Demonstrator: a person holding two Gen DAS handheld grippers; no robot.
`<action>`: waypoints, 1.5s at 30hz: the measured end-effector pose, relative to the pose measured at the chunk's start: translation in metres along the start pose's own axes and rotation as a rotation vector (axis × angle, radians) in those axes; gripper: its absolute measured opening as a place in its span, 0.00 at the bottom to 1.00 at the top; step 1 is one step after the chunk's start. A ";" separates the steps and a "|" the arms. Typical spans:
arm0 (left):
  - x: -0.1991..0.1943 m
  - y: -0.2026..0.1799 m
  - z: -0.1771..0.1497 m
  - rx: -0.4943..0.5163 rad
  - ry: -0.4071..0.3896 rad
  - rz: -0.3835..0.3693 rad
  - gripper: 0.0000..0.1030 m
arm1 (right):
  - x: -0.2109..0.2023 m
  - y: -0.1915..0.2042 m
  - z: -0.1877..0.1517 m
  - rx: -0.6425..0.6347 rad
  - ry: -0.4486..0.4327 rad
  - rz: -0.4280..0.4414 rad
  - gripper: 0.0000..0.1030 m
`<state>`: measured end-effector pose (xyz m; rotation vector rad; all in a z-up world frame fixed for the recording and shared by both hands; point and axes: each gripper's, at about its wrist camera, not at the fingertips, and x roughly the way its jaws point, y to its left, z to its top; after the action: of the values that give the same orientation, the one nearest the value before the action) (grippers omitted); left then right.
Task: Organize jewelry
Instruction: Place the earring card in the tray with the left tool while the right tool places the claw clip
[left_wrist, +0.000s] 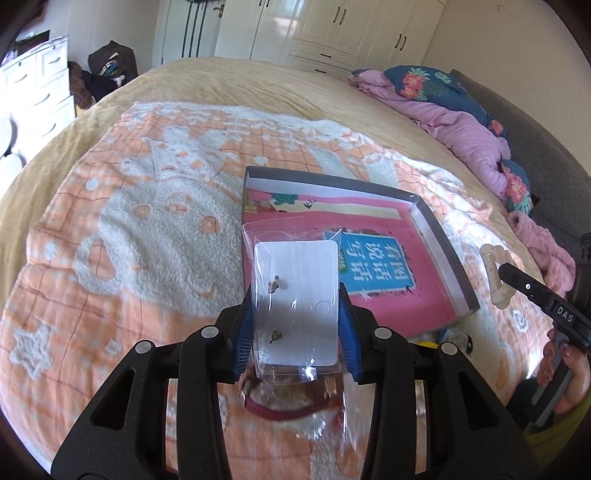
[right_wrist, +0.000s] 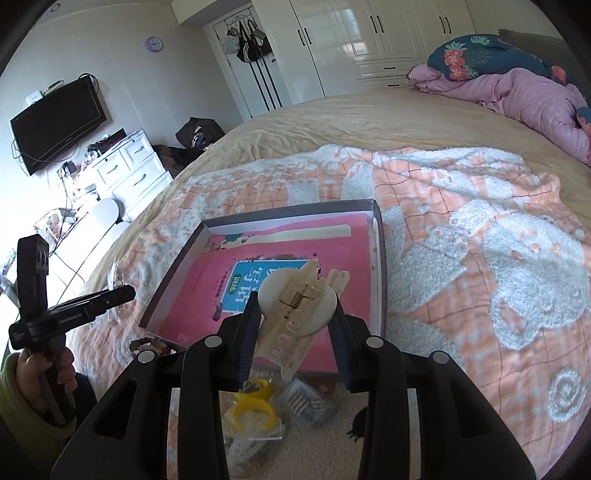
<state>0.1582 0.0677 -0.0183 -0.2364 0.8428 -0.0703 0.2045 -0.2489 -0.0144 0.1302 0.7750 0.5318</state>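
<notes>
Left hand-held gripper (left_wrist: 295, 325): we clamp the bagged earring card (left_wrist: 297, 304) upright above the bed (left_wrist: 258, 85), near the box's edge | Right hand-held gripper (right_wrist: 293, 319): we pinch the cream hair clip (right_wrist: 297, 301) over the open box (right_wrist: 378, 258), likely for dropping in | Yellow ring (right_wrist: 253, 402) lies outside, unsorted.

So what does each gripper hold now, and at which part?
The left gripper pinches the side edges of a bagged earring card. The right gripper clamps a cream hair clip across its middle.
</notes>
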 end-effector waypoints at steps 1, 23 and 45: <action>0.002 0.000 0.002 0.001 0.002 0.001 0.31 | 0.004 0.000 0.002 -0.002 0.004 0.003 0.33; 0.075 -0.010 0.009 0.045 0.106 0.030 0.32 | 0.070 -0.020 -0.006 -0.030 0.111 -0.057 0.33; 0.084 -0.011 0.009 0.052 0.120 0.043 0.35 | 0.056 -0.024 -0.014 -0.010 0.082 -0.078 0.60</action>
<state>0.2210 0.0457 -0.0720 -0.1660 0.9640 -0.0667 0.2379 -0.2425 -0.0669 0.0692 0.8536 0.4691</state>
